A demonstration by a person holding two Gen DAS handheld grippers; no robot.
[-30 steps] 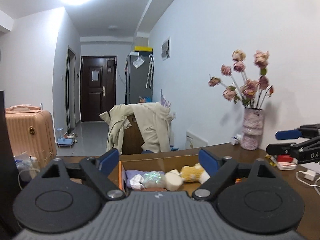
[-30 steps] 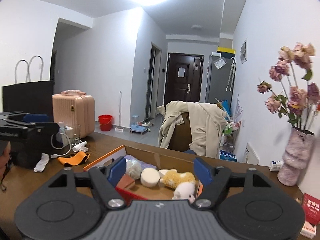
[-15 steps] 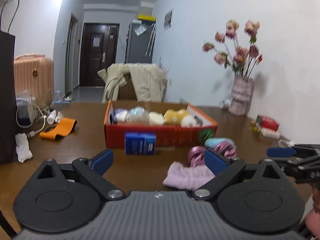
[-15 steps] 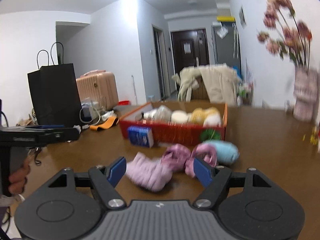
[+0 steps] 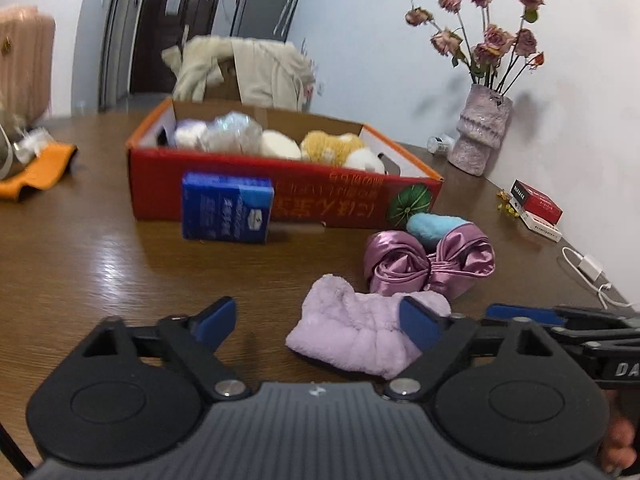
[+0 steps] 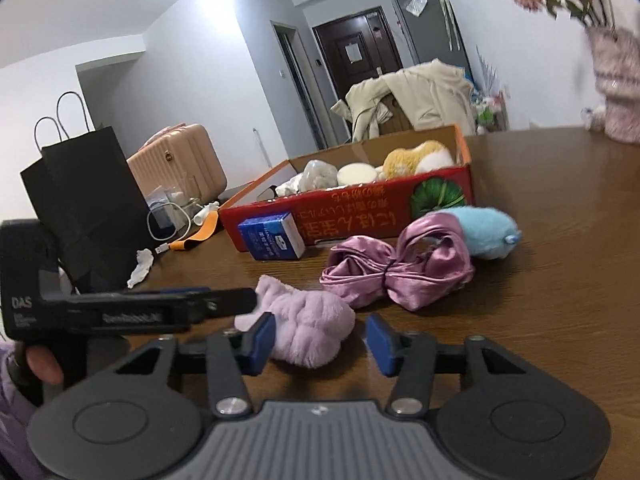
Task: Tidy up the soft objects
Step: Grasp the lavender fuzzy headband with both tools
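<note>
Lilac fluffy cloth [image 6: 304, 330] lies between right claw's [image 6: 320, 342] closing, still-apart fingers.

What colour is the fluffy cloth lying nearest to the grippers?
Pale lilac; the fluffy cloth shows best in the right wrist view.

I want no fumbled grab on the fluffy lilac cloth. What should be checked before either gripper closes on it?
1. Fluffy lilac cloth lies free on the brown wooden table: ok.
2. Right gripper straddles the cloth; jaws have just been closing, pads not pressing: ok.
3. Left gripper centred on cloth: not ok, only its right finger reaches it.
4. Grippers clear of each other: cannot tell.
5. Red cardboard box has room: cannot tell.
</note>
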